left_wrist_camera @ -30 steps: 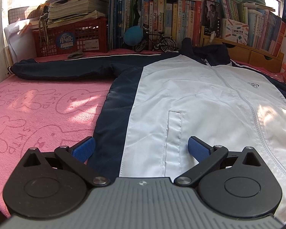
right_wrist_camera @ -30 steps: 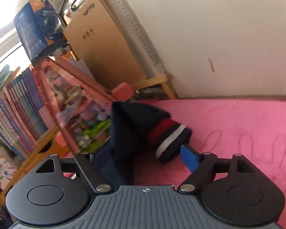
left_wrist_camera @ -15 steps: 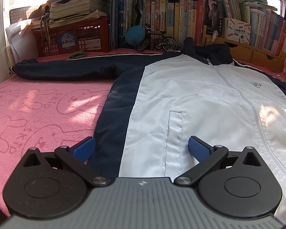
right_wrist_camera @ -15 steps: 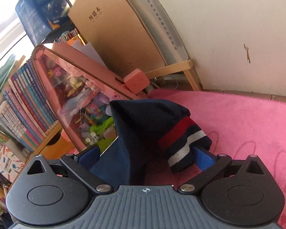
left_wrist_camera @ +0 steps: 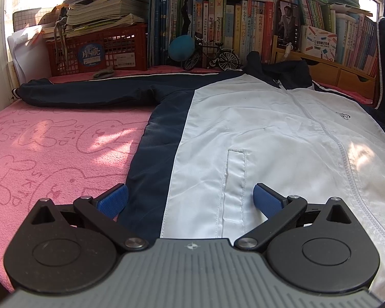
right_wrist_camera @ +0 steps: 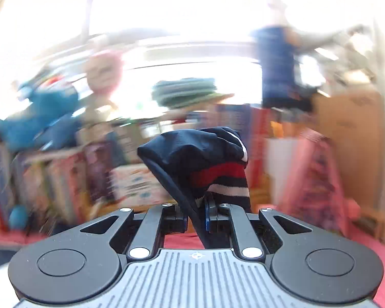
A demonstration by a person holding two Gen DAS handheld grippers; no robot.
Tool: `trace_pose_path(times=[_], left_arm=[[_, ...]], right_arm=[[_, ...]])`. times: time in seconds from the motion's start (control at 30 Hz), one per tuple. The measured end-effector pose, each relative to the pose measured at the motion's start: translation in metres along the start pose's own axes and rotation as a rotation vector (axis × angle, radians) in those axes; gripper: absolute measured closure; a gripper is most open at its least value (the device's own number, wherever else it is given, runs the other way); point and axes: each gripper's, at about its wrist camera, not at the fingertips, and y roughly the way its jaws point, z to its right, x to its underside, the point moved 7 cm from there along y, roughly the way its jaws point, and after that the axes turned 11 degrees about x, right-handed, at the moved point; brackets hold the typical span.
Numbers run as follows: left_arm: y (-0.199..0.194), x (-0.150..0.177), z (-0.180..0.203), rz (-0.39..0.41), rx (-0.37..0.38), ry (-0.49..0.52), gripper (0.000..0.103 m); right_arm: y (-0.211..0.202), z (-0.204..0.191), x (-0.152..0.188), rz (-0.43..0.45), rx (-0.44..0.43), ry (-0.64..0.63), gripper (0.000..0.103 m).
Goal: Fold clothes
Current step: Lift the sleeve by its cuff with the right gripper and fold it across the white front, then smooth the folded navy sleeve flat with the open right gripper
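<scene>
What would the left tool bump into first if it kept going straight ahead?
Probably the jacket. The left tool is open and low over the jacket's hem, pointing along its white front toward the collar. It would likely slide onto that fabric long before reaching the books, though its height is hard to judge.

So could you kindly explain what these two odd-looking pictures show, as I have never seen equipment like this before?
No robot is at work: a person holds a pair of hand-held tongs in each hand, and a wide-angle camera on each looks forward along its fingers. The black and grey shape at the bottom of each picture is the tool itself.

The left view shows the left tongs open, low over the hem of a navy and white jacket spread flat on a pink towel. Behind it stand a red basket and rows of books.

The right view is blurred. There the right tongs are shut on the jacket's sleeve cuff, navy with red and white stripes, lifted off the surface.
</scene>
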Motion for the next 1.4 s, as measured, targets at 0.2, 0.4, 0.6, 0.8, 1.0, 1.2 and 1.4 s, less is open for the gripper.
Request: trace_pose_path(times=[0.2,0.4,0.6,0.8,1.0,1.2,1.4], left_arm=[[-0.001,0.0,-0.002,0.012,0.016,-0.012,0.0],[-0.001,0.001,-0.002,0.015,0.018,-0.013,0.0],[-0.002,0.001,-0.003,0.023,0.026,-0.021,0.0],[-0.003,0.001,-0.004,0.023,0.024,-0.02,0.0],[-0.005,0.001,-0.005,0.029,0.034,-0.023,0.0],[-0.005,-0.002,-0.007,-0.009,0.057,-0.017,0.0],[0.0,-0.06,-0.003,0.059,0.117,-0.032,0.0]], right_arm=[[-0.027,-0.164,0.069,-0.188,-0.387,-0.358,0.034],[-0.038,-0.183,0.107,-0.332,-0.423,-0.37,0.018],[-0.019,-0.213,0.099,-0.455,-0.516,-0.212,0.017],[0.023,-0.288,0.106,-0.548,-0.509,-0.202,0.051],[0.042,-0.303,0.104,-0.534,-0.43,-0.208,0.044],[0.025,-0.265,0.103,-0.42,-0.355,-0.332,0.012],[0.016,-0.176,0.123,-0.328,-0.158,-0.509,0.001]])
